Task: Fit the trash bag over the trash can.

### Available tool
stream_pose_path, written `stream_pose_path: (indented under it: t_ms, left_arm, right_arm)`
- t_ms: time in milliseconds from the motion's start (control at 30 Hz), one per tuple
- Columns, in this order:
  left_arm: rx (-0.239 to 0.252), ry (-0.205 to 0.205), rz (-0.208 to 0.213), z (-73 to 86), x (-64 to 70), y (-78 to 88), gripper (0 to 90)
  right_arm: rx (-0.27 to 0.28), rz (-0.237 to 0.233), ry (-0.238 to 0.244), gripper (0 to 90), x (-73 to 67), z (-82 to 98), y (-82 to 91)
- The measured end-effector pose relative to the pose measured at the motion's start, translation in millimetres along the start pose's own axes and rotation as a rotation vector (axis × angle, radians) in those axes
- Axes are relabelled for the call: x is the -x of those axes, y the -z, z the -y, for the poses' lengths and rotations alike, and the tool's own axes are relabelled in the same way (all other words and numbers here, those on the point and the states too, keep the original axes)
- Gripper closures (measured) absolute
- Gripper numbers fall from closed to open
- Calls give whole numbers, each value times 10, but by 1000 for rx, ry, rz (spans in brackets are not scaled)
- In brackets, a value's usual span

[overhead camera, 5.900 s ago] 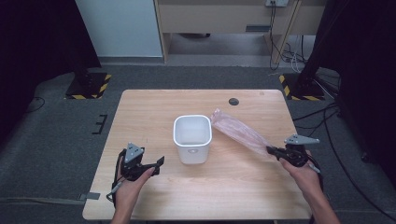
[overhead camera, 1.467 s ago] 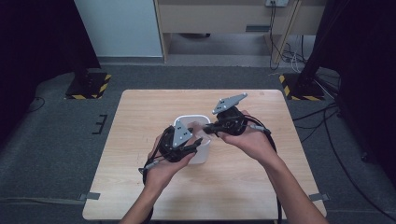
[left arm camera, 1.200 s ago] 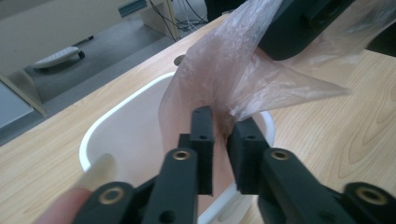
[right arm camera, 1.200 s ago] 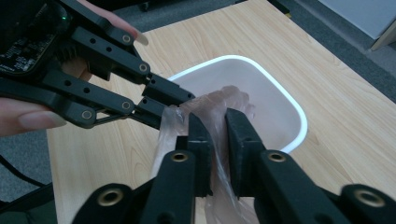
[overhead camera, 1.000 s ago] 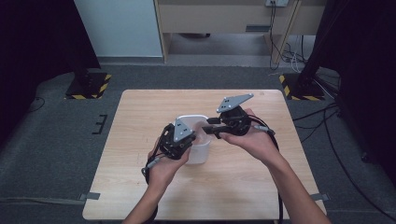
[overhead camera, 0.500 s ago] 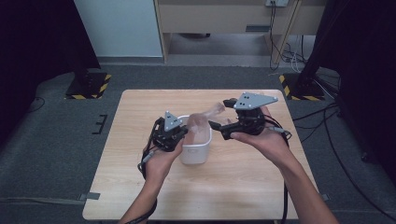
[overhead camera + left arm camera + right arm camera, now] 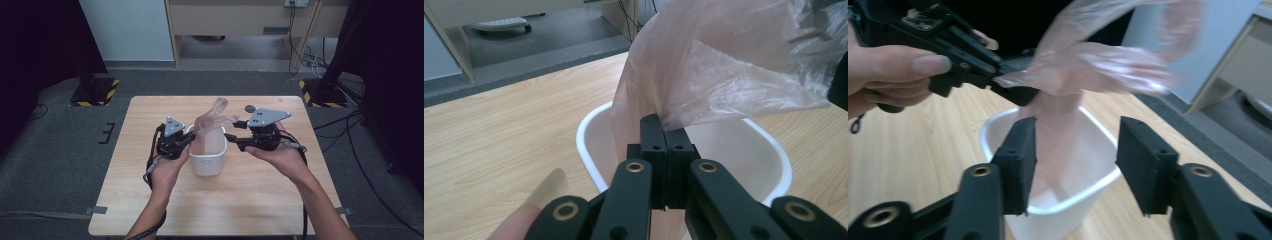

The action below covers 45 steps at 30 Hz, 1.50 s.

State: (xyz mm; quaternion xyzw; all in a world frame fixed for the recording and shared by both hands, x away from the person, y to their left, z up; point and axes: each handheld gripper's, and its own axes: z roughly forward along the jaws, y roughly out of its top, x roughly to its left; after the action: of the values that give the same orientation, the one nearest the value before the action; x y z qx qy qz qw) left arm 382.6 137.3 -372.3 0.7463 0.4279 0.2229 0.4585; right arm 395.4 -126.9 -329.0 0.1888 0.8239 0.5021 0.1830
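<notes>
Lining the white bin [image 7: 207,155] with a pink plastic bag [image 7: 212,122]

Left gripper [image 7: 664,150] jaws clamp the bag at the bin's rim, anchoring it; right gripper [image 7: 1075,160] jaws, just closing, stand apart above the bin, gripping nothing.

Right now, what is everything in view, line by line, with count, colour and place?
Plastic bag: one, clear pinkish, lower part hanging inside the bin, top flaring above the rim.
Bin: one, white, upright at the table's middle.
Small round thing: one, dark, on the table's far side; too small to identify.
Table: one, light wood.
Hazard-striped bases: two, black and yellow, on the grey floor beyond the far corners.
Left gripper: one, black, at the bin's left rim, jaws shut on the bag's edge.
Right gripper: one, black, beside the bin's right rim, jaws apart, pressing on nothing.
Hands: two, holding the grippers.
</notes>
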Motion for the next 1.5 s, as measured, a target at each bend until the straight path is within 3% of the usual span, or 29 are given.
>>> stream_pose_path:
  t_ms: [133, 267, 333, 367, 500, 633, 767, 900, 1133, 1300, 1500]
  left_arm:
    - [5, -2, -4, 4, 26, -4, 898]
    - [-2, -18, -6, 14, 46, -8, 897]
    - [-6, -27, -2, 24, 57, -7, 898]
    - [-6, -30, -2, 30, 66, -7, 898]
    - [-7, -46, 7, 52, 89, 20, 886]
    - [-9, -78, 20, 74, 112, 70, 818]
    - [12, -90, 23, 81, 134, 148, 672]
    - [46, -98, 21, 56, 147, 243, 503]
    - [103, -88, 23, -87, 101, 318, 482]
    - [114, -74, 34, -231, 62, 283, 512]
    - [113, -88, 17, -400, 48, 194, 425]
  right_arm:
    - [14, -42, -5, 571, -85, -22, -108]
    - [48, -56, -40, 424, -129, -52, -193]
    - [66, -51, -65, 434, -125, -66, -219]
    - [75, -44, -72, 462, -121, -71, -230]
    - [86, -27, -93, 715, -102, -86, -256]
    - [85, -15, -114, 900, -70, -85, -268]
    - [81, -1, -113, 900, -71, -93, -283]
    - [39, 4, -100, 900, -102, -94, -347]
    - [9, -6, -78, 900, -150, -93, -415]
    - [-15, -15, -67, 900, -165, -91, -451]
    - [-24, -25, -59, 900, -172, -93, -451]
